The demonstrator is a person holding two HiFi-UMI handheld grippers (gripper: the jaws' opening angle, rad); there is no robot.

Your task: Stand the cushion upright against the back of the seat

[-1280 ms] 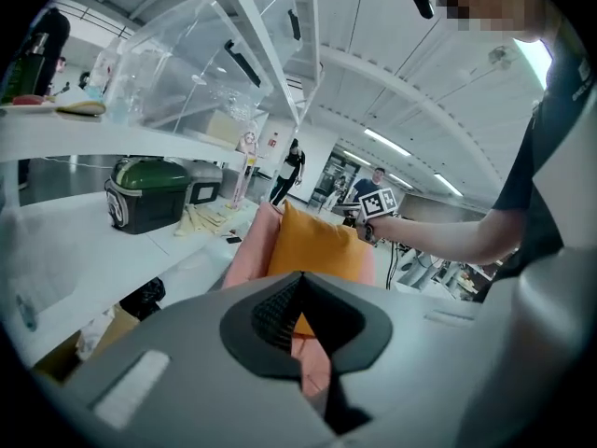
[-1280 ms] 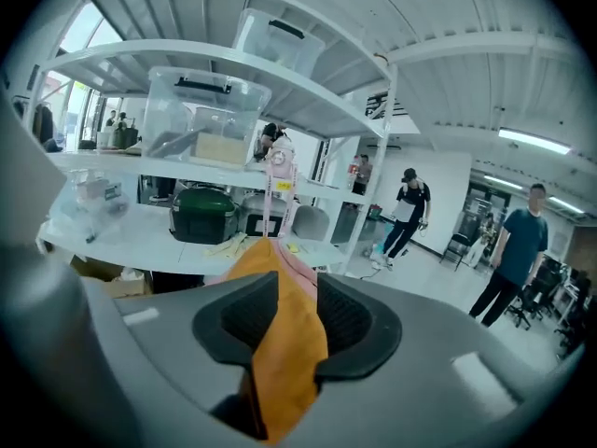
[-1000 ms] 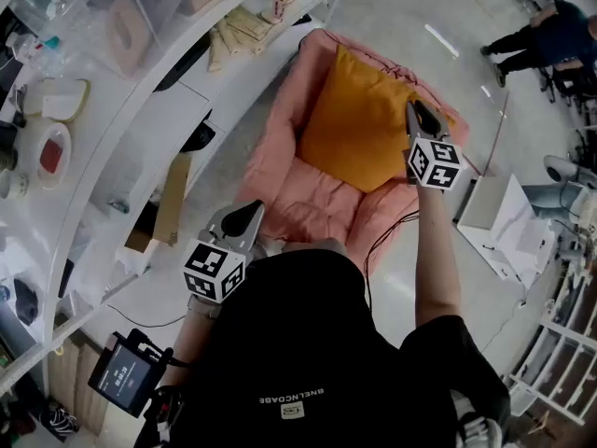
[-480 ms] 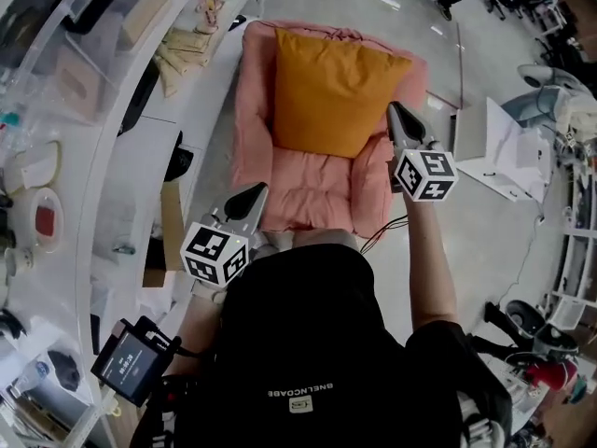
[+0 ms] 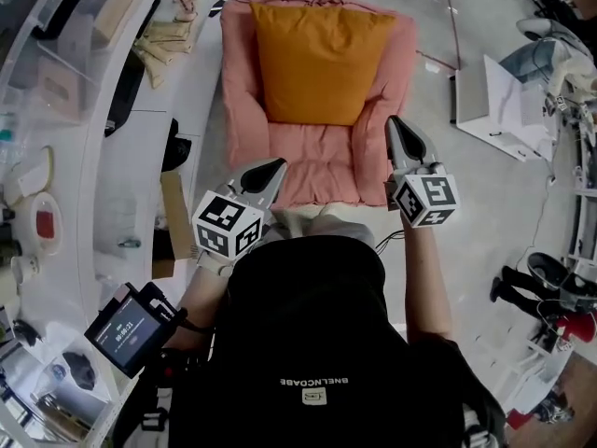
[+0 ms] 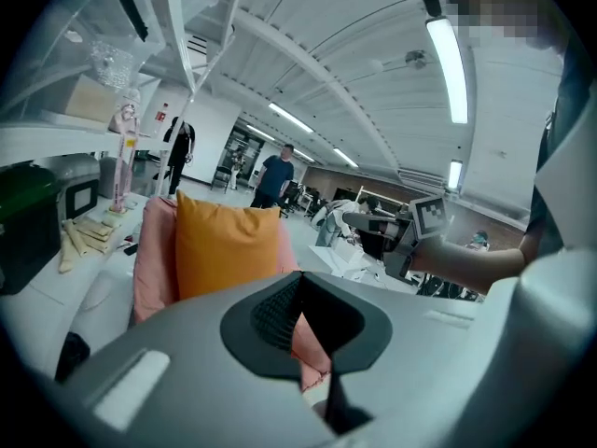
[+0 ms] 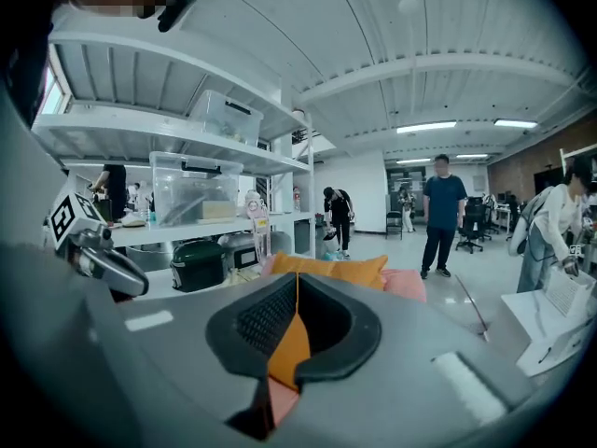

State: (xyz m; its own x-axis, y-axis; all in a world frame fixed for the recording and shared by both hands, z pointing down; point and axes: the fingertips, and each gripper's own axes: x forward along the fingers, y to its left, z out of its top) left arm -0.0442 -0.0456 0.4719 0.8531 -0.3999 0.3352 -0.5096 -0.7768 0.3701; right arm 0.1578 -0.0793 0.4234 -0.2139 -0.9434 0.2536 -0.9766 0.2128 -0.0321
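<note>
Since the orange cushion (image 5: 322,59) already stands on its lower edge on the pink seat (image 5: 317,171), leaning on the seat's back with its top corners about level with the back's rim, the danger now is losing that pose — not failing to reach it. It is soft and only propped, so I judge it could slump forward or slide down the pan if the lean is too shallow. A stray nudge on its bottom edge would cause the same.

Both tools are well clear of it, near the seat's front edge. The left tool (image 5: 275,165) has its jaws together and holds nothing. The right tool (image 5: 395,127) has just been closing; its jaws now meet, empty, the orange in its gap being only the cushion far beyond.

Broad face turned toward the seat's front and the person, the cushion looks close to square — its long axis, if it has one, probably runs up the back.
</note>
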